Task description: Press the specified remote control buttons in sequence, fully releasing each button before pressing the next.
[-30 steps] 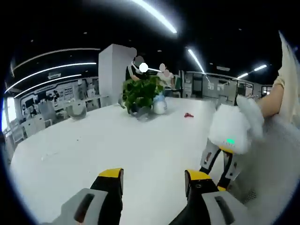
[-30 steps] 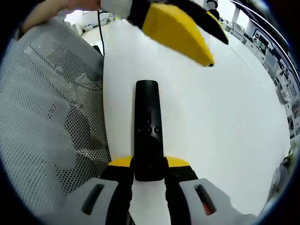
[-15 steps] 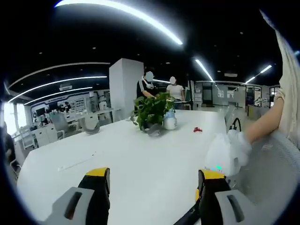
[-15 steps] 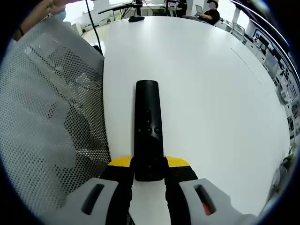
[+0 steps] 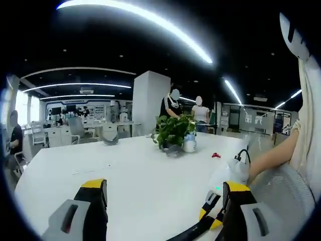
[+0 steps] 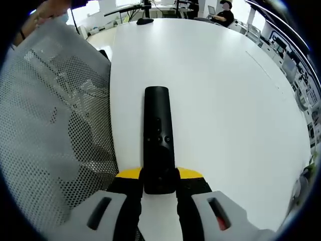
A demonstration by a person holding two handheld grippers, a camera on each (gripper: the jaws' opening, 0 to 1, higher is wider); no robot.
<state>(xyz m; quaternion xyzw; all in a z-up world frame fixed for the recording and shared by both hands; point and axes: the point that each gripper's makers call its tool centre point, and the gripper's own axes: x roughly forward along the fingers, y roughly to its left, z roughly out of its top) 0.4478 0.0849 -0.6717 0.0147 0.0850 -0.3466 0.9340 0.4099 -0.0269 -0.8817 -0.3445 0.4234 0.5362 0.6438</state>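
So the right gripper (image 6: 159, 183) has its jaws clamped on the near end of the remote (image 6: 158, 135), yellow pads pinching it from both sides. The remote is black and slim, pointing straight away from the camera, lying out over the white surface (image 6: 220, 90), buttons facing up around its middle. Just beside it on the left of the right gripper view is a grey mesh chair back (image 6: 55, 130), right up at the surface's edge. Far end of the surface there's a dark cable (image 6: 125, 9) and a person (image 6: 224, 14) sitting way back. Over in the left gripper view, the left gripper (image 5: 163, 193) has its jaws wide apart with nothing between them, hanging above the same white surface (image 5: 130, 170). Past its right jaw you can see the other gripper's yellow-and-black tip (image 5: 210, 216) with a gloved hand (image 5: 228, 173) on it and a bare forearm (image 5: 273, 155) running off to the right. Further out on the surface sits a potted plant (image 5: 173, 133) with a small white bottle (image 5: 189, 144) just beside it, plus something small and red (image 5: 216, 155) near those, can't tell what it is. Two people (image 5: 185, 108) stand behind the plant next to a white pillar (image 5: 150, 103).
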